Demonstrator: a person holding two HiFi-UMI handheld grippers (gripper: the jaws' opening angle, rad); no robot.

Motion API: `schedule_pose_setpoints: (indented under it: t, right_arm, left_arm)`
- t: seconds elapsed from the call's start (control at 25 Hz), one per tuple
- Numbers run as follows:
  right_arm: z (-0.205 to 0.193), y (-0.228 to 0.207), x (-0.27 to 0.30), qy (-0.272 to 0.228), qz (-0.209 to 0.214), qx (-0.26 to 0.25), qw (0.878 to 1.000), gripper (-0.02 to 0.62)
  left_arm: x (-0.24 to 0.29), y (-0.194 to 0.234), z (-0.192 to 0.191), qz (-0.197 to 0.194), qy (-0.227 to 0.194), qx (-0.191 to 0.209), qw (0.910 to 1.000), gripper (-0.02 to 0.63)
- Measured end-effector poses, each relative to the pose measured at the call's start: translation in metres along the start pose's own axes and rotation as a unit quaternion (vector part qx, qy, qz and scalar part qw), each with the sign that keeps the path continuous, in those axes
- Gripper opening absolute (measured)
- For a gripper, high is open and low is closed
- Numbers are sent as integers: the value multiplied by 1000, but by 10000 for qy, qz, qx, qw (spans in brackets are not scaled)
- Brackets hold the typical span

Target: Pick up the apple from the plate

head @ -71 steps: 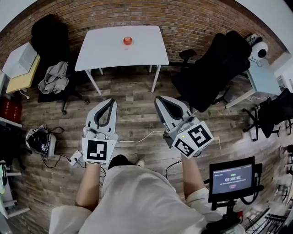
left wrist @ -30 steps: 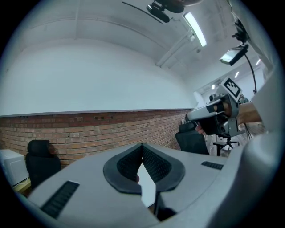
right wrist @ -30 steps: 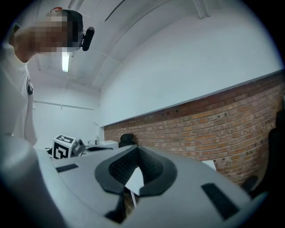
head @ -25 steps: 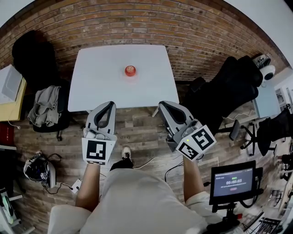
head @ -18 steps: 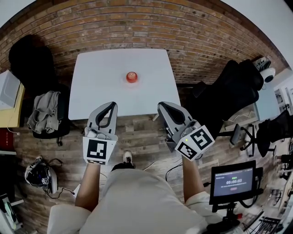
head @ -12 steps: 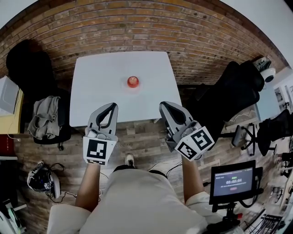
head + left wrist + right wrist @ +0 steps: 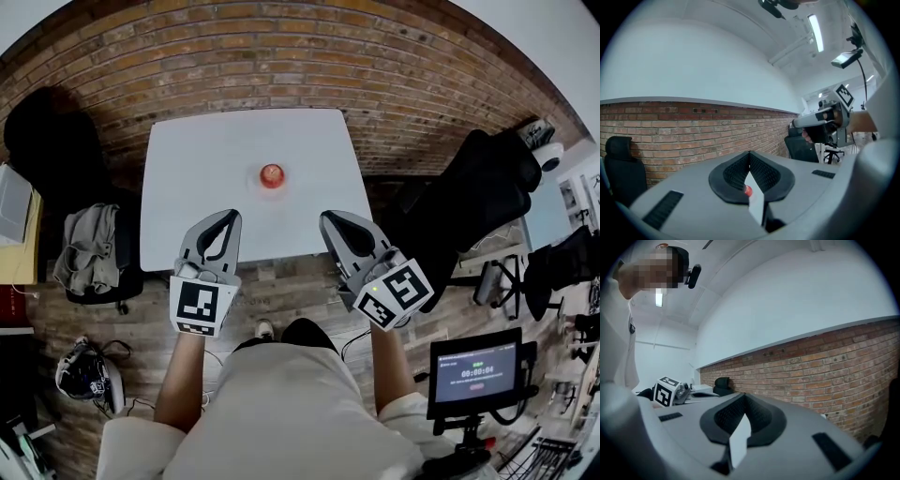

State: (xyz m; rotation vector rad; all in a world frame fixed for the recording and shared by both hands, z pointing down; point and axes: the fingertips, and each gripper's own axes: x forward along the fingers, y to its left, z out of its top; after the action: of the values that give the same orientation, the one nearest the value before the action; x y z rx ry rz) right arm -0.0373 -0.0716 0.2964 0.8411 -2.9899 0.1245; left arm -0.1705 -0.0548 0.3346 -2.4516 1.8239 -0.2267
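Red apple [image 7: 272,175] sits about mid-way on the white table [image 7: 192,164], which is backed by a brick wall [image 7: 281,56]. It's well apart from both your grippers. Your left gripper [image 7: 228,216]: jaws pressed together, nothing between them. Your right gripper [image 7: 327,218]: same, jaws together and empty. In the head view both tips show over the table's near edge. The left gripper view shows the apple as a red dot straight ahead, beyond the closed jaws

Smooth matt table [image 7: 197,178], rough brick wall [image 7: 394,66], wooden floor [image 7: 122,319]
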Motion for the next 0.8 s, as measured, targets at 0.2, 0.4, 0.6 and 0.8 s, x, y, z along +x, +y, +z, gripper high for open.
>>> schedule_pose_setpoints:
  t: [0.2, 0.4, 0.6, 0.8]
  right_arm:
    - [0, -8, 13, -3, 25, -10, 10000, 2]
    - [-2, -16, 16, 31, 46, 12, 10000, 3]
    - [-6, -26, 17, 40, 161, 40, 9999, 2]
    - [-3, -41, 15, -16, 260, 40, 9997, 3]
  left_arm:
    - [9, 5, -3, -1, 55, 14, 10000, 4]
    - [16, 7, -5, 51, 97, -84, 9999, 4]
    - [24, 0, -8, 63, 235, -66, 9997, 4]
    - [41, -18, -17, -220, 650, -7, 9976, 4]
